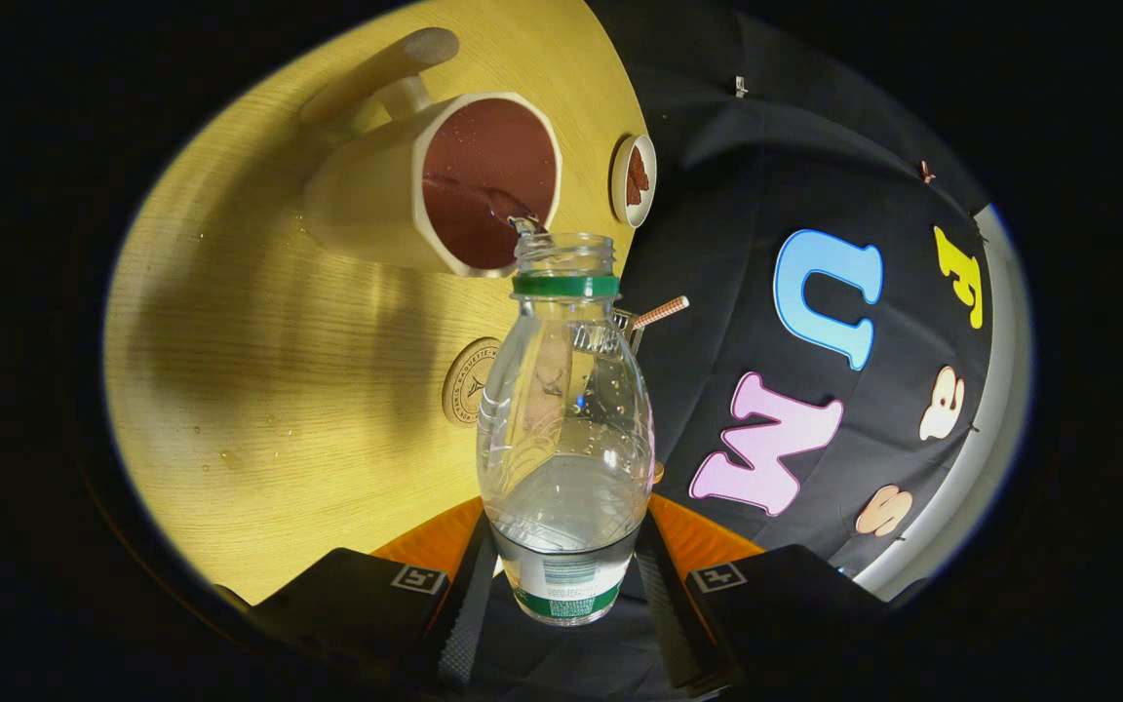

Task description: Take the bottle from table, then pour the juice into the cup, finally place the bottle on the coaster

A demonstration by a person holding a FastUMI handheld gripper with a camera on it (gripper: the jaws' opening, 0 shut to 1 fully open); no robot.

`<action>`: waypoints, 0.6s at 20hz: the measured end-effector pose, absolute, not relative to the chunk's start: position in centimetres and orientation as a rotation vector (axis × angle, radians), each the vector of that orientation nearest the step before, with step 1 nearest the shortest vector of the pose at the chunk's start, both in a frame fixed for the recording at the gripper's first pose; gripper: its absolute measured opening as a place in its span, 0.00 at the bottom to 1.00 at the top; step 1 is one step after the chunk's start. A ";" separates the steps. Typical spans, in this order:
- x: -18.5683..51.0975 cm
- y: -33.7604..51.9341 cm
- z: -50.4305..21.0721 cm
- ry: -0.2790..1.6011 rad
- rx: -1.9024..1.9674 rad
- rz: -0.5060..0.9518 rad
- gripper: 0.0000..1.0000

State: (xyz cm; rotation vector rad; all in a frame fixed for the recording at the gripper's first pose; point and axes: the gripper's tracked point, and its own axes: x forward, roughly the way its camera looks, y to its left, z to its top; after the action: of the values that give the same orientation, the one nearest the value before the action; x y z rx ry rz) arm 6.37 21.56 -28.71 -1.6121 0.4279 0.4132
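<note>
The bottle sits between the two fingers of the tongs, both pressing its lower body, its open neck pointing away from them and tipped toward the cup. The cup stands on the counter beyond the bottle's mouth, its handle on the far side, with liquid inside and a thin stream running from the bottle's lip over the cup's rim. A coaster lies flat on the counter just beside the bottle's shoulder, between the tongs and the cup. A small dish sits near the counter's edge, close to the cup. A straw pokes out from behind the bottle's neck.
</note>
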 end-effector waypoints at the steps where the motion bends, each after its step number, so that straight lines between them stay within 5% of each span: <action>1: 6.4 21.6 -28.7 0.425 -1.616 0.413 0.75; 12: 6.7 21.6 -28.3 0.386 -1.663 0.412 0.75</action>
State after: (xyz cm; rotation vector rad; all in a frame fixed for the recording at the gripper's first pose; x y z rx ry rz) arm 6.70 21.57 -28.30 -1.6626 0.3861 0.4120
